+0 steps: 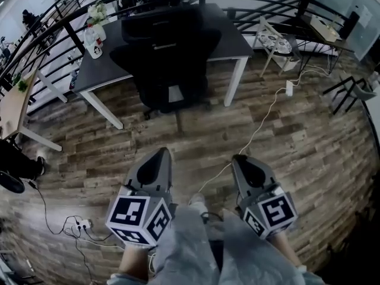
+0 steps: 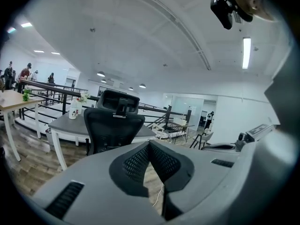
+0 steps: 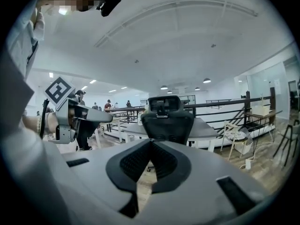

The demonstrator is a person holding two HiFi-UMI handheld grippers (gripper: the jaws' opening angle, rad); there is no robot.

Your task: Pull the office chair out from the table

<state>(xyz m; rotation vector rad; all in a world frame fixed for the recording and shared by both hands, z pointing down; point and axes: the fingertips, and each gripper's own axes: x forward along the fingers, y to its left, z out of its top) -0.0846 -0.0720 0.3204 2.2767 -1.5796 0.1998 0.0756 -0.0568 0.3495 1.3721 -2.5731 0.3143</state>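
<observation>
Ahead of both grippers, across a stretch of wooden floor (image 1: 309,153), the black office chair (image 1: 169,58) stands pushed in at the near edge of a dark-topped table (image 1: 104,70) with white legs. Its backrest and headrest face the person. The left gripper (image 1: 162,153) and right gripper (image 1: 240,158) are held side by side, pointing toward the chair, well apart from it and touching nothing. Each gripper's own view shows its two jaws pressed together with nothing between them, the chair's back rising just above the jaw tips. A white cable (image 1: 264,117) trails over the floor from beside the right gripper toward the table's right leg.
</observation>
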